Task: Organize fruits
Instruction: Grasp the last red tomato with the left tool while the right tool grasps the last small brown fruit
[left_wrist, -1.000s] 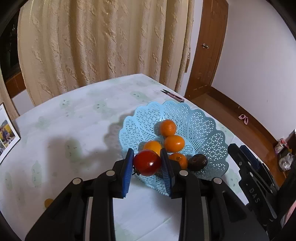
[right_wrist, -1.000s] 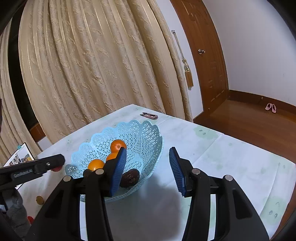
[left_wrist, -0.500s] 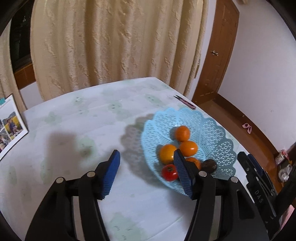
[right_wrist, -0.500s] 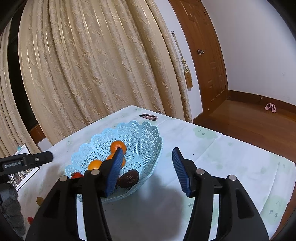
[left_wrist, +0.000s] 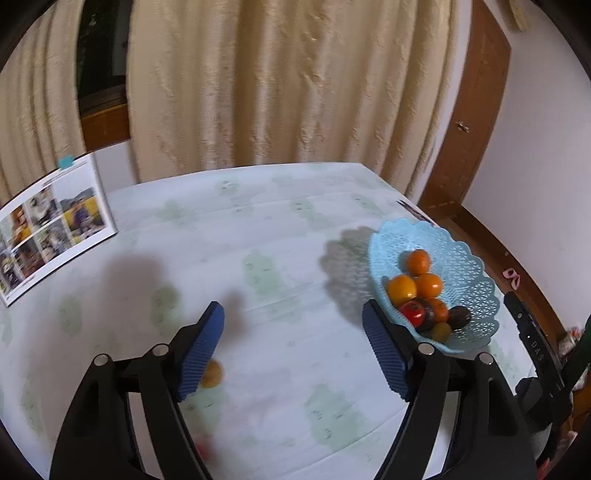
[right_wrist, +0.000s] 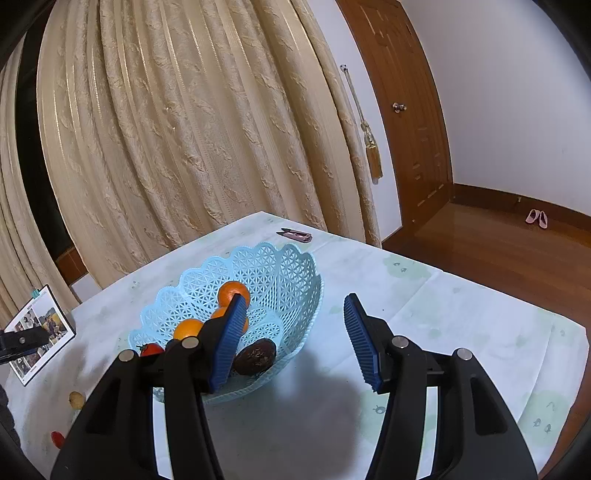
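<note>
fruits are found mostly in the light-blue basket (left_wrist: 476, 273), near the table's (left_wrist: 280, 236) right edge: oranges (left_wrist: 418, 261), a red tomato (left_wrist: 413, 311) and a dark fruit (left_wrist: 459, 316). a small yellow fruit (left_wrist: 211, 373) is seen loose toward the near edge, just beside the left gripper (left_wrist: 291, 347). both the left gripper and right gripper (right_wrist: 293, 332) are spread wide, nothing grasped.

Left gripper (left_wrist: 293, 345) and right gripper (right_wrist: 295, 334) gape, empty.

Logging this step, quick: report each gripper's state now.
Left gripper: open, holding nothing.
Right gripper: open, holding nothing, beside the blue basket.
</note>
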